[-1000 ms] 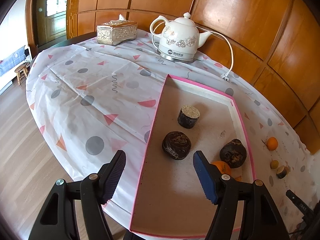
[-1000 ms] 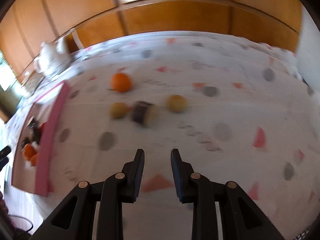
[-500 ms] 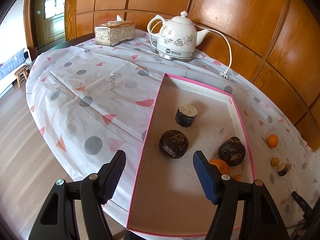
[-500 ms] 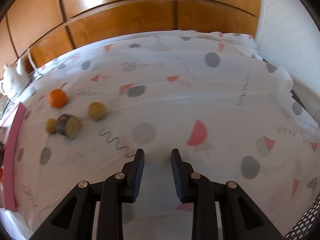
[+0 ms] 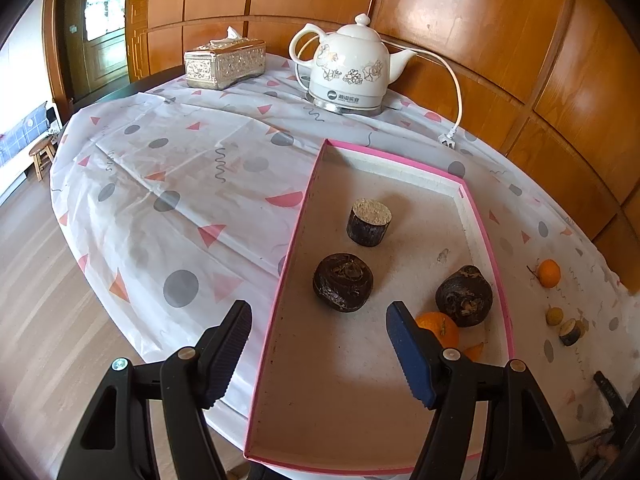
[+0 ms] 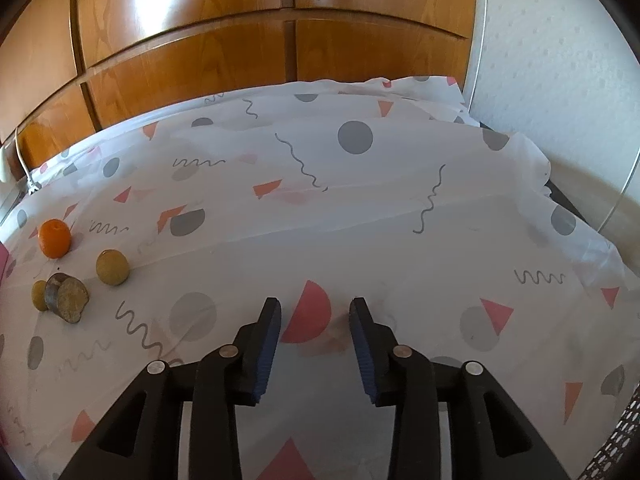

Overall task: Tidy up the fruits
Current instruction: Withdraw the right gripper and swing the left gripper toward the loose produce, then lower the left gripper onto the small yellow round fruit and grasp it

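We see glossy wood wall panels (image 6: 192, 60) behind a thin, creased plastic-looking tablecloth (image 6: 360, 220). The kettle (image 5: 352, 72) looks glazed ceramic; the tray (image 5: 486, 236) floor is matt and rough.

1. The left tool (image 5: 318, 340) points steeply downward with its jaws set wide apart and nothing between them.
2. Its left finger (image 5: 228, 346) hangs outside the pink tray's (image 5: 298, 216) wall, its right finger (image 5: 410, 354) over the tray's floor.
3. The right tool (image 6: 315, 320) also tilts downward; its jaws have just been opening, a modest gap between them, gripping nothing.
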